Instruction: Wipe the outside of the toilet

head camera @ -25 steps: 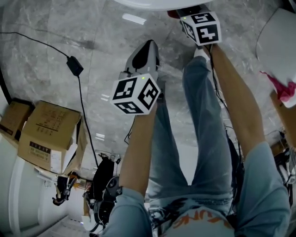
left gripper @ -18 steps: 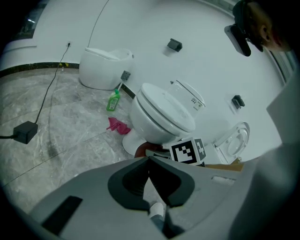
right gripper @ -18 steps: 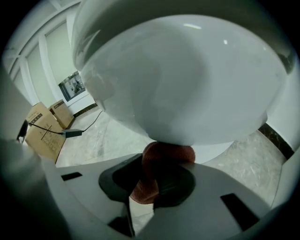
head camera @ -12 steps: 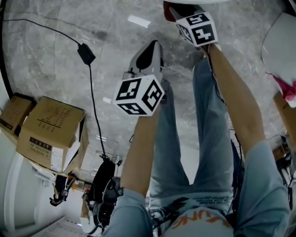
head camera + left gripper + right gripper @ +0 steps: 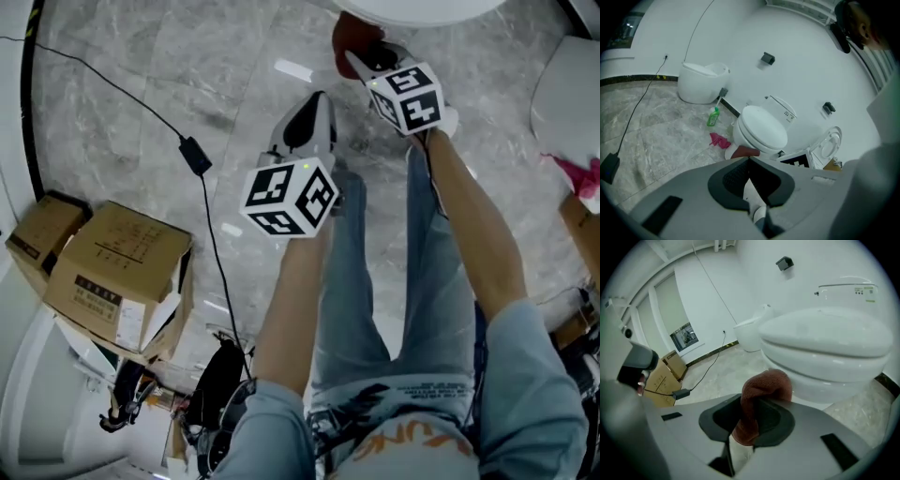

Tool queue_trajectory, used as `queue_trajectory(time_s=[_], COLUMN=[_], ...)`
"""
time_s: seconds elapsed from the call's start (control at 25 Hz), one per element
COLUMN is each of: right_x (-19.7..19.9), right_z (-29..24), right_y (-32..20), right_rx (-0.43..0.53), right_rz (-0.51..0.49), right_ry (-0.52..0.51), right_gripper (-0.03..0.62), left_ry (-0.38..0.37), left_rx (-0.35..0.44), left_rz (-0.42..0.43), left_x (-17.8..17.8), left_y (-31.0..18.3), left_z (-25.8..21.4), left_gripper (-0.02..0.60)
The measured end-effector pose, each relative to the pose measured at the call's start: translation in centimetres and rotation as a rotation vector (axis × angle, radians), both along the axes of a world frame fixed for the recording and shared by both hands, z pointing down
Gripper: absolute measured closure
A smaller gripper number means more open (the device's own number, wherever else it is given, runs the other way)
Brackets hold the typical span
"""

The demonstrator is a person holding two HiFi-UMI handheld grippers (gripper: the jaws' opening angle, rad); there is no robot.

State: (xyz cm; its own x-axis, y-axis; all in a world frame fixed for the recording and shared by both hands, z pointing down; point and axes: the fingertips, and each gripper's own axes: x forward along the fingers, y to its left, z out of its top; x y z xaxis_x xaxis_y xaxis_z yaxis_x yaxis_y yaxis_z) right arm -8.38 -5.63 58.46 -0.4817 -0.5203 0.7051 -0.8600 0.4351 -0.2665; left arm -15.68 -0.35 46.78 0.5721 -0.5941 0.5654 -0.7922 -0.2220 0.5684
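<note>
Right gripper (image 5: 750, 404), jaws pinching the cloth (image 5: 766, 383), has closed on the toilet (image 5: 825, 329) at 12 o'clock; wiping's imminent. Left gripper (image 5: 750, 161): jaws together, empty.

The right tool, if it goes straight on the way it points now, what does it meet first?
Probably the outer wall of the toilet bowl, just below the closed seat; the reddish-brown cloth clamped in the right tool would touch it first. Depth is unclear.
</note>
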Motion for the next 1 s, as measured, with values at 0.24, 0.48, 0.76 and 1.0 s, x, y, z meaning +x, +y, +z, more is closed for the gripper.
queue_trajectory(time_s=[0.24,0.48,0.76,1.0], right_x=[-1.3,-0.9,-1.1,-1.3], right_z=[-7.5,-17.8,-31.7,-42.7], right_y=[0.2,-0.2,-1.5,-1.9], right_rx=[0.028,0.088,0.233,0.358], right_rz=[0.055,0.126,0.177,0.250], right_ry=[-0.023,-0.048,-0.050,-0.133], right_gripper=[0.522,0.522,0.522,0.522], left_ry=[-0.033,0.043,0.041,0.107], left_rx=[0.122,0.241,0.382,0.459], left_rz=[0.070,0.147,0.031,-0.096], left_x=[-1.8,-2.3,-5.5,-7.3], left_y=[-2.1,-3.4,-6.4,-7.2], left_z=[-7.3,-17.2,-29.3,-38.8], left_gripper=[0.588,0.588,0.588,0.588])
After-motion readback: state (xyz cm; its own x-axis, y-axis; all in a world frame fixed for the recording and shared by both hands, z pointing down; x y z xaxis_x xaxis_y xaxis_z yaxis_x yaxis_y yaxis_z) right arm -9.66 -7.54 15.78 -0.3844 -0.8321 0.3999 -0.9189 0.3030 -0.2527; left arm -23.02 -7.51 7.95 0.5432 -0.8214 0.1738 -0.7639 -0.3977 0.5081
